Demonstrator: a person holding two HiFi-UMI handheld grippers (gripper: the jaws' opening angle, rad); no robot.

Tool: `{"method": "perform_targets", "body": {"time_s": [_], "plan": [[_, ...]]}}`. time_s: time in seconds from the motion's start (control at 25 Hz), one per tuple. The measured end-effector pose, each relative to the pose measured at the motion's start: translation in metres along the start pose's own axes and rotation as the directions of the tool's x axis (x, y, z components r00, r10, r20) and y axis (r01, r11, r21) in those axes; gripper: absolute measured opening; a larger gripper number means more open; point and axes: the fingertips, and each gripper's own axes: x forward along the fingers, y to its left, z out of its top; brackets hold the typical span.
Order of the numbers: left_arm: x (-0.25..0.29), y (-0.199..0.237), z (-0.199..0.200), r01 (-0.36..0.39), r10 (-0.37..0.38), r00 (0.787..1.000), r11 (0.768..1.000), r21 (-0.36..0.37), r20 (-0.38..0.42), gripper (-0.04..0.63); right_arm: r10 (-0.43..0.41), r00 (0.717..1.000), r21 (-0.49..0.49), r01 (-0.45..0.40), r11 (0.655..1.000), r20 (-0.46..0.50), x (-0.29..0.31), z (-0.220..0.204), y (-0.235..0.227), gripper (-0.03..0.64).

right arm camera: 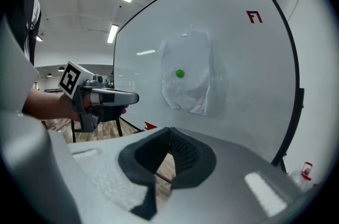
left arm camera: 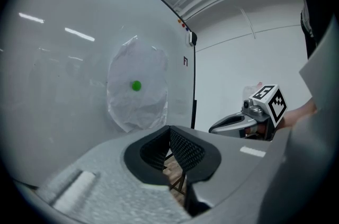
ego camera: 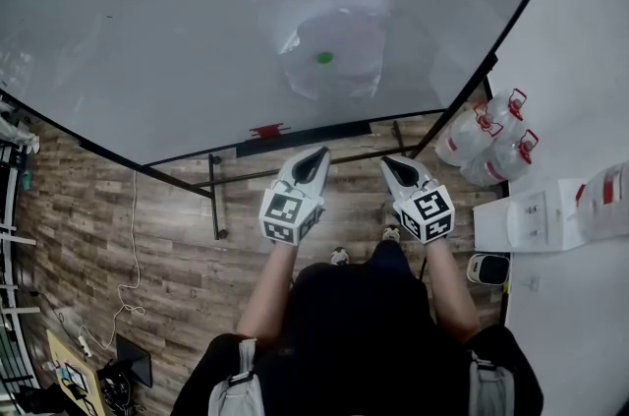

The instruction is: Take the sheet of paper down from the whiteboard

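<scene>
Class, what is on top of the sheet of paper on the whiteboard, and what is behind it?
A small green dot, probably a magnet, sits on the sheet of paper. Behind it is the whiteboard, whose surface there is covered.

whiteboard holds crumpled sheet, pinned by green magnet.

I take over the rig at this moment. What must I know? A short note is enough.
Left gripper: shut, empty, held short of the whiteboard.
Right gripper: shut, empty, beside the left one.
Sheet: crumpled, on the board, pinned by a green magnet.
Done: nothing yet; the sheet is untouched.
Left: open a gripper, reach the sheet, probably free it from the magnet, and take it down.
</scene>
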Motion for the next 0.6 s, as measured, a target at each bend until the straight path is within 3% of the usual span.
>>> {"method": "perform_targets", "body": {"time_s": [0.6], "plan": [[0.022,0.022,0.007,-0.052,0.052,0.999,0.999,0.013,-0.004,0.011,0.051,0.999,-0.012,-0.051,0.999,0.016,0.032,0.014,-0.024,0.003]]}}
